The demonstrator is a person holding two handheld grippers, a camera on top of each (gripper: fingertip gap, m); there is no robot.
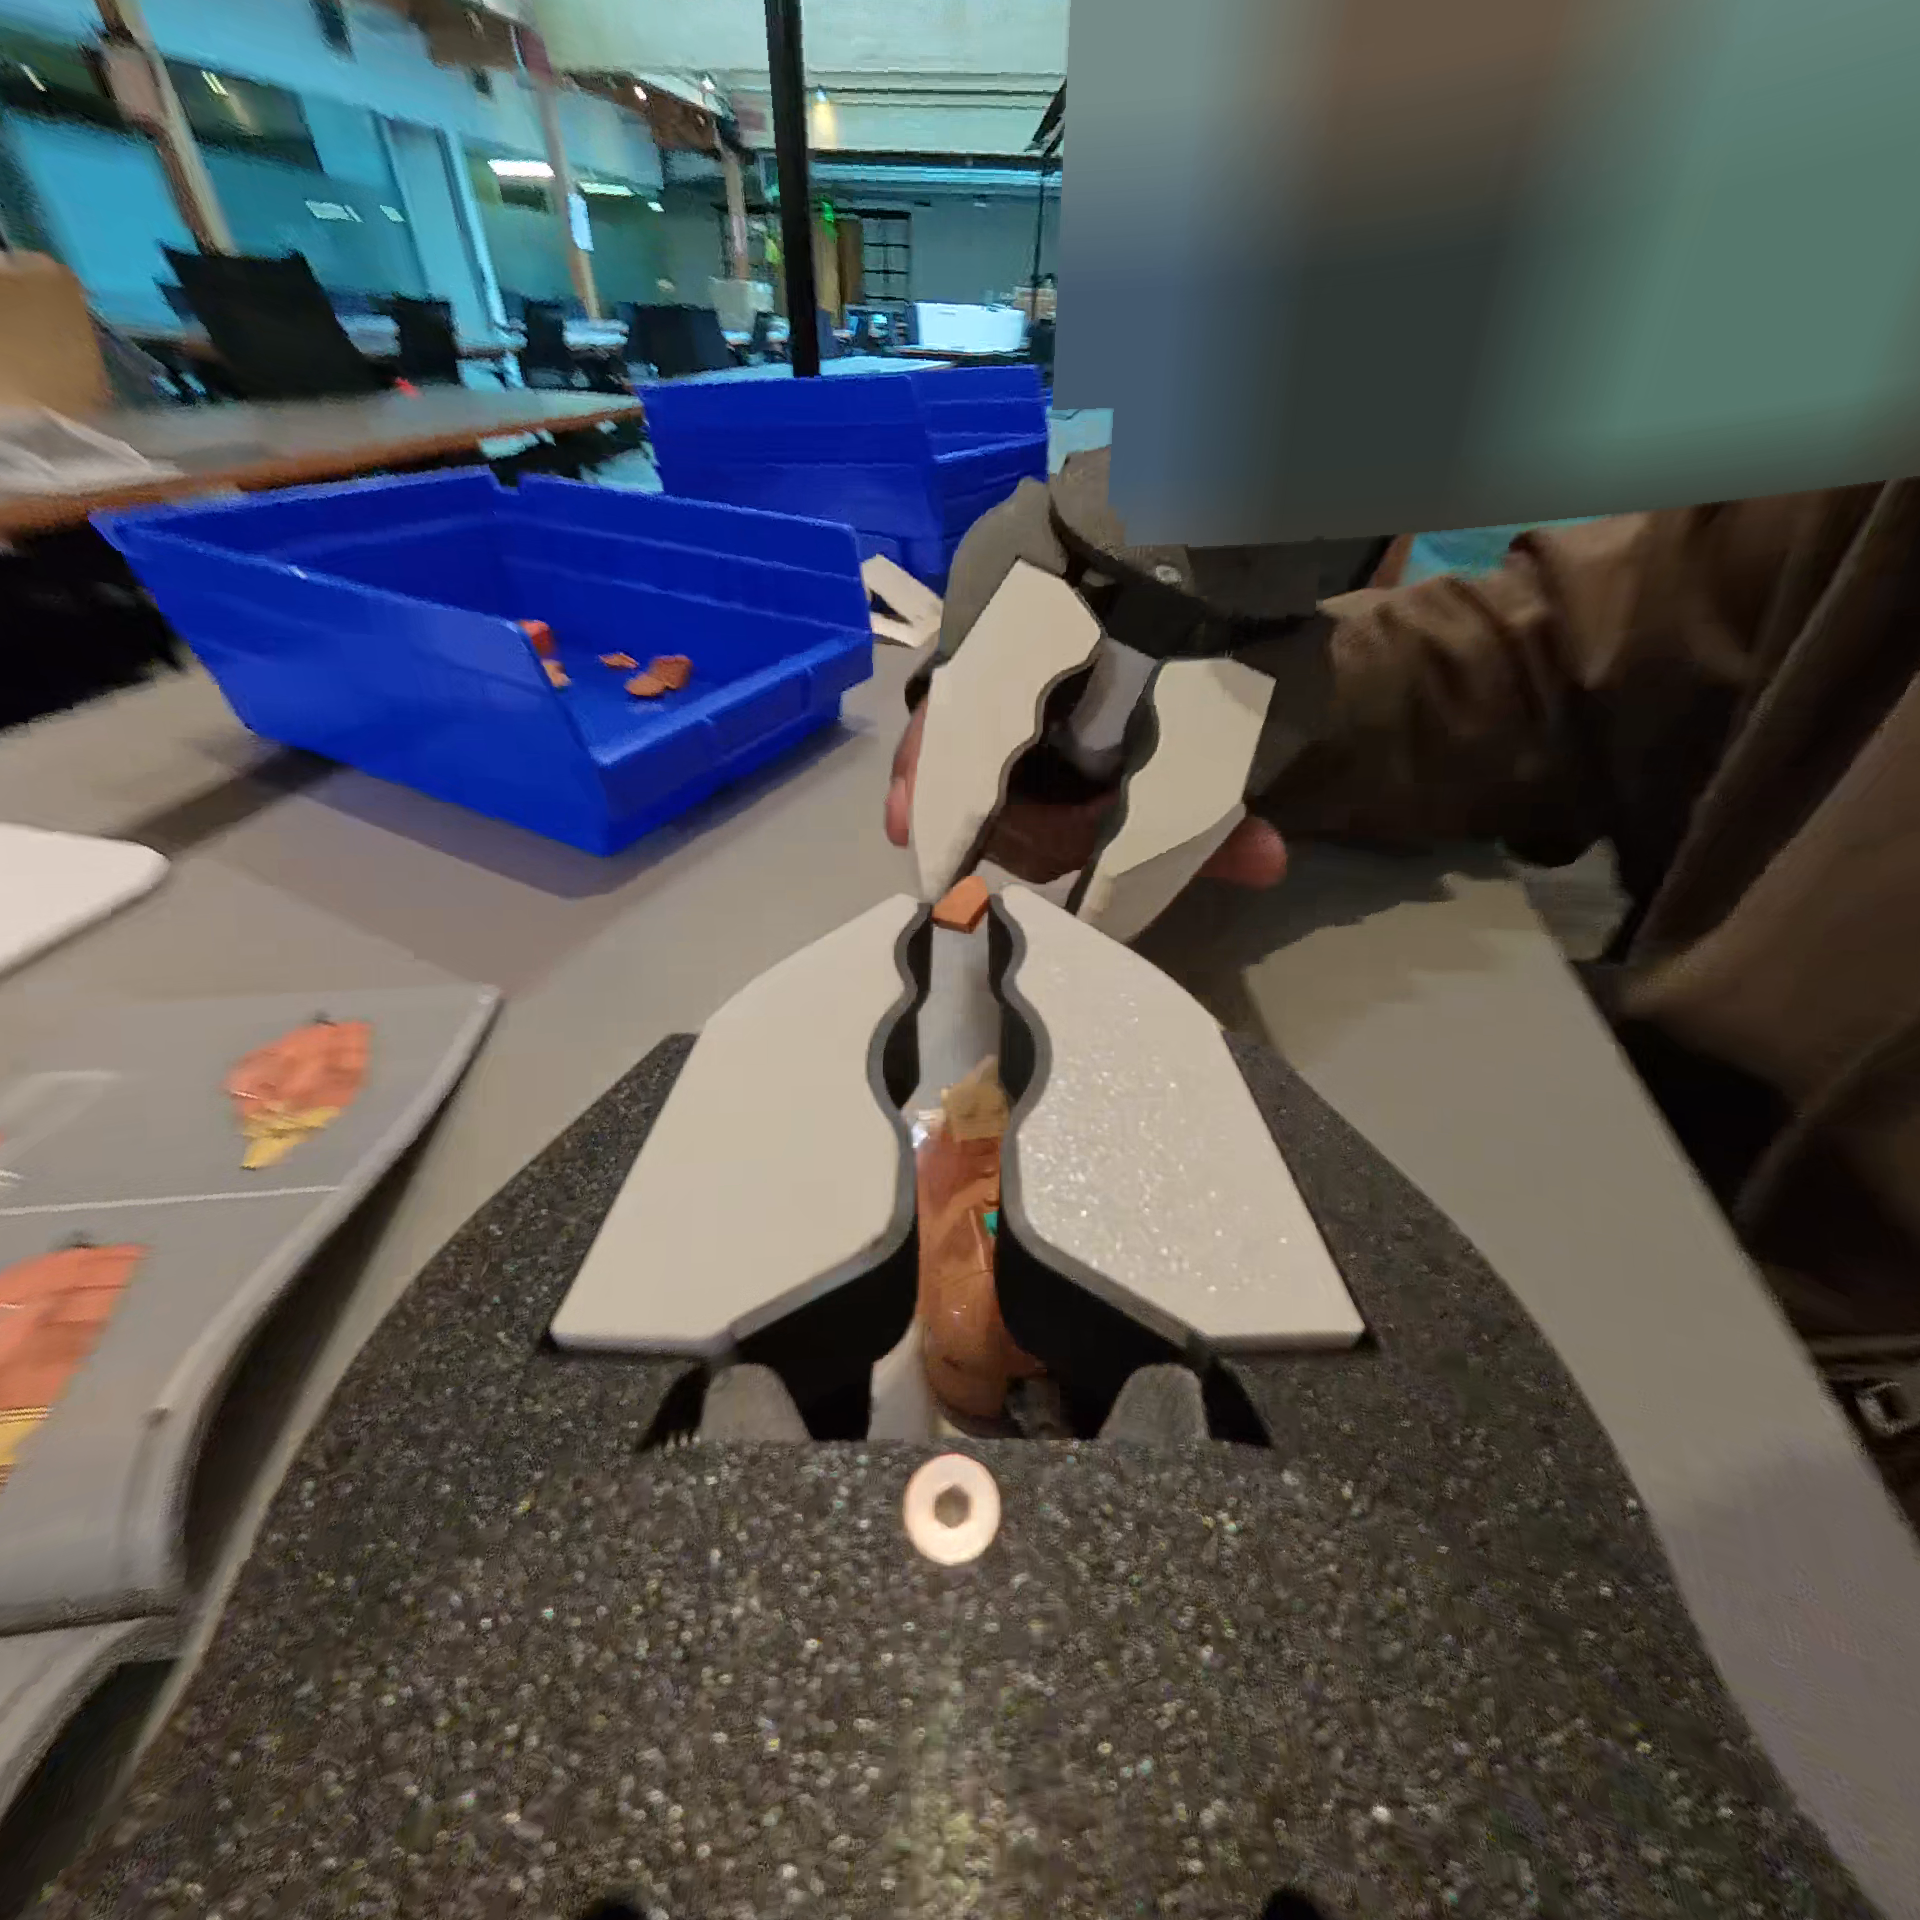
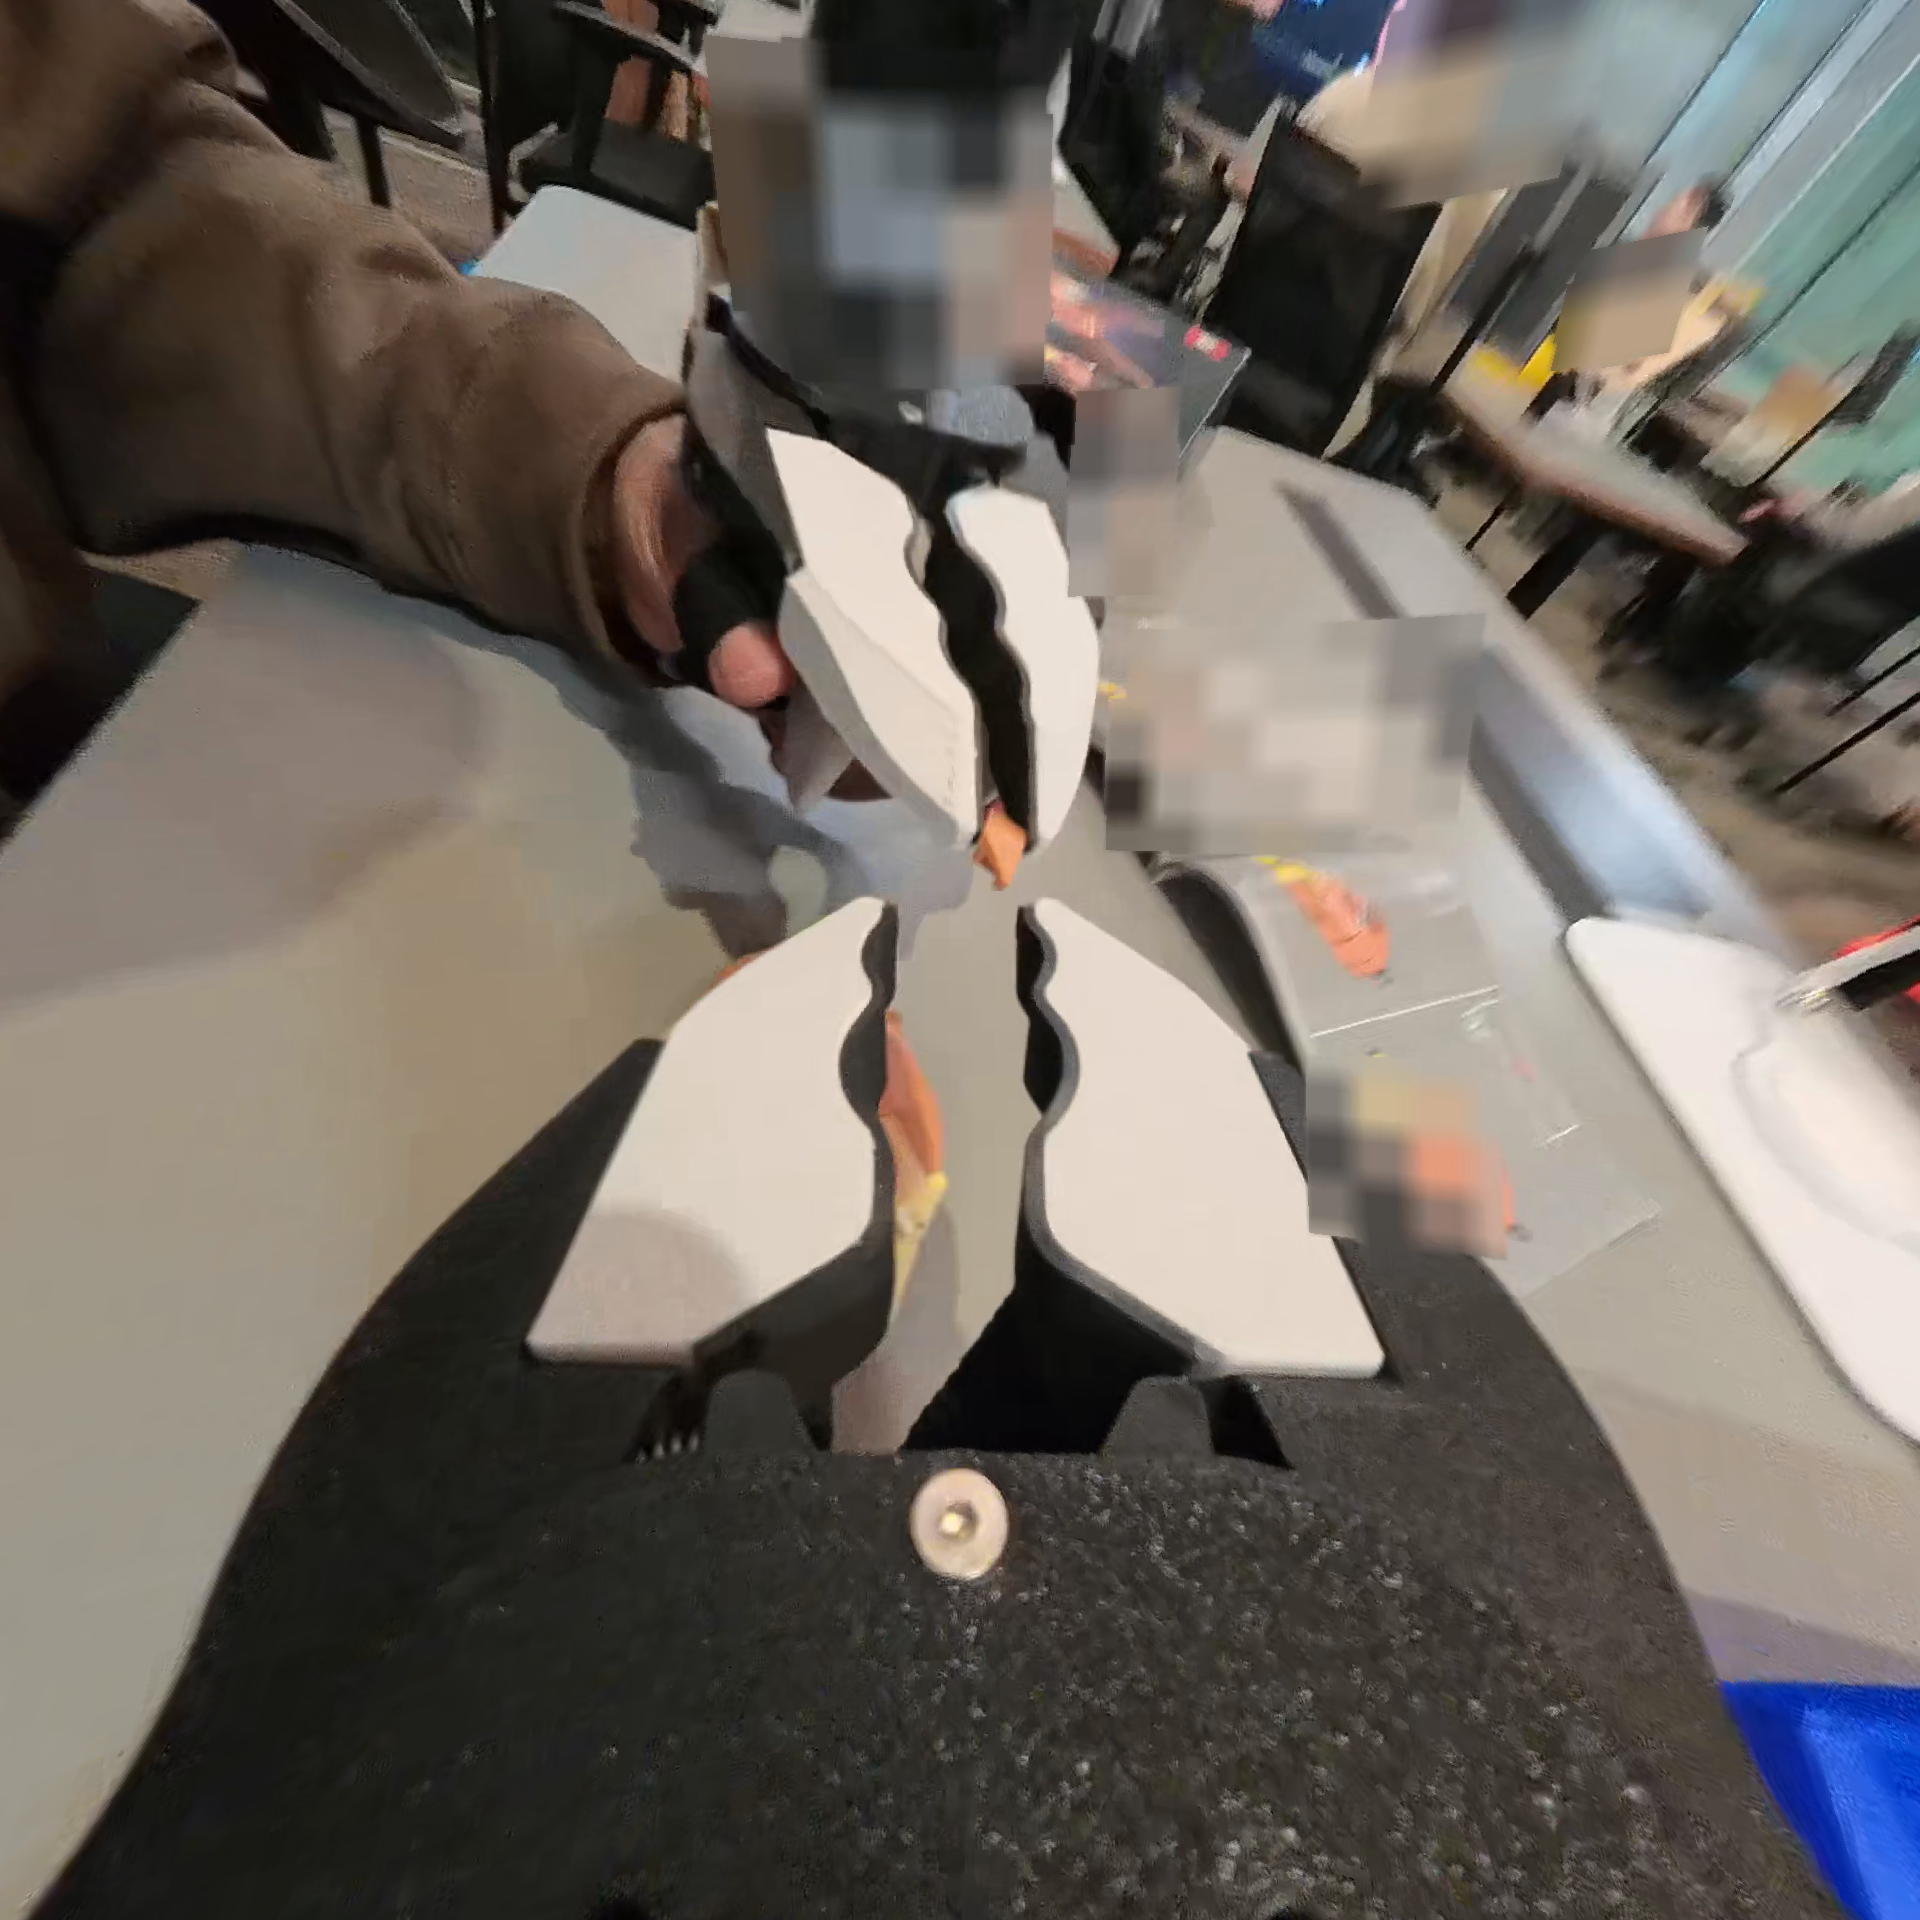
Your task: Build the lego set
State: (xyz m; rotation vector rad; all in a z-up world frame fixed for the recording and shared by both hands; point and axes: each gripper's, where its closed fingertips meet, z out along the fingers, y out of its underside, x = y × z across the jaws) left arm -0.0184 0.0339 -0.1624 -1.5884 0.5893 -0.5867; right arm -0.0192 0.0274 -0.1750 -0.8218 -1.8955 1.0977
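Observation:
My left gripper [image 1: 958,916] is shut on a small orange Lego piece [image 1: 960,902] pinched at its fingertips above the grey table. It also shows in the right wrist view [image 2: 1003,831], with the orange piece [image 2: 1000,854] sticking out of its tips. My right gripper [image 2: 956,916] is open and empty, tip to tip with the left one. It shows in the left wrist view [image 1: 1016,902], held by a hand in a brown sleeve. An orange and tan Lego build [image 1: 961,1268] lies below the grippers, seen through the finger gap. It also shows in the right wrist view [image 2: 914,1112].
A blue bin [image 1: 416,727] holding several loose orange pieces stands at the back left, with a second blue bin [image 1: 852,447] behind it. An instruction booklet [image 1: 208,1195] and a white tray [image 1: 62,883] lie at the left. Both show in the right wrist view: booklet [image 2: 1403,987], tray [image 2: 1766,1143]. My left and right fingertips are right by each other.

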